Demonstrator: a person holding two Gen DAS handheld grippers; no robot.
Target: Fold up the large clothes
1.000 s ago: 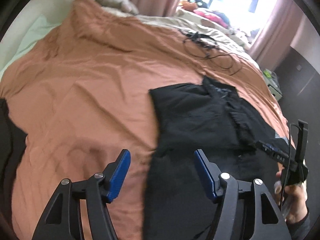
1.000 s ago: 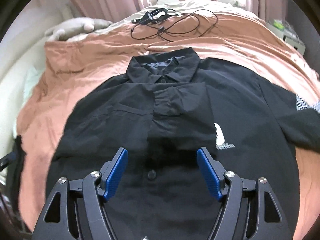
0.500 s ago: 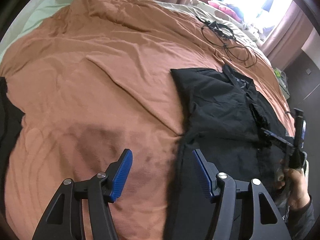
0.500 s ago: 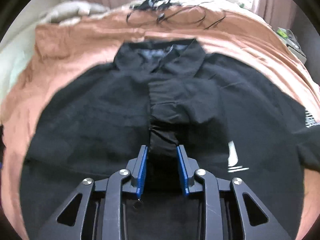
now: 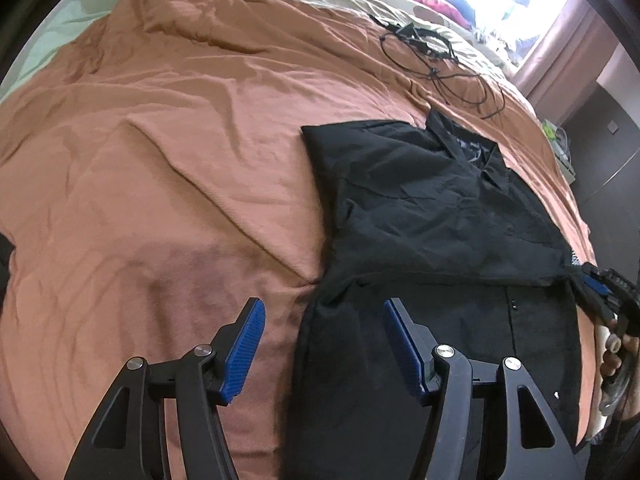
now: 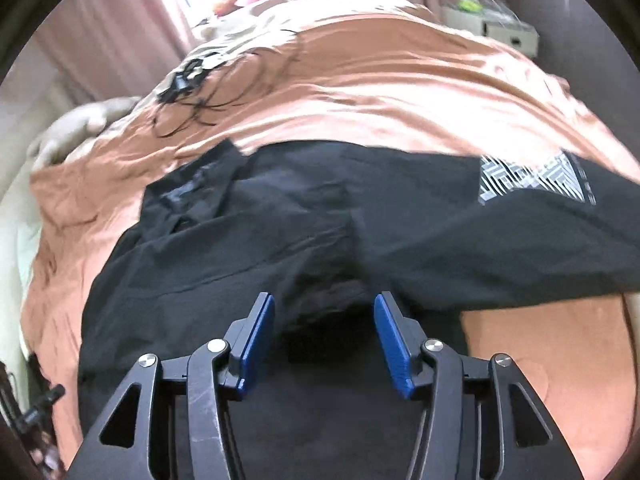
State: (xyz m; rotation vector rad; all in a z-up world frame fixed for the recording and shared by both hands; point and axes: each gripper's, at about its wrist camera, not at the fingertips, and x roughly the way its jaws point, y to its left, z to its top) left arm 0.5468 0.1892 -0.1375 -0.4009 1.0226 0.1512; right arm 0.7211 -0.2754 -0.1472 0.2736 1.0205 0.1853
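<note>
A black collared shirt [image 5: 420,208] lies face up on the rust-orange bedspread [image 5: 160,160], collar [image 6: 192,188] toward the far end of the bed.

Progress: fold is at an early stage. In the left wrist view the shirt's left side ends in a straight edge, with a panel of cloth laid across the chest; this reads as the left sleeve already turned inward. In the right wrist view the other sleeve, carrying a white geometric print [image 6: 532,180], is still spread outward over the bedspread. Hem end is not fully in view; no lengthwise fold is evident.

Right gripper [image 6: 324,336]: jaws have just been opening. They stand apart with a bunched ridge of black cloth between the blue pads; the pads do not appear to press on it, so this is judged a release rather than a hold. View is motion-blurred, so contact is not certain.

Left gripper [image 5: 324,348]: jaws apart, empty, poised over the shirt's left edge where cloth meets bedspread. No contact seen.

Unrelated: a tangle of black cable [image 5: 432,60] lies on the bedspread beyond the collar.

Remaining, as judged: fold in the printed sleeve, then fold the body lengthwise.
</note>
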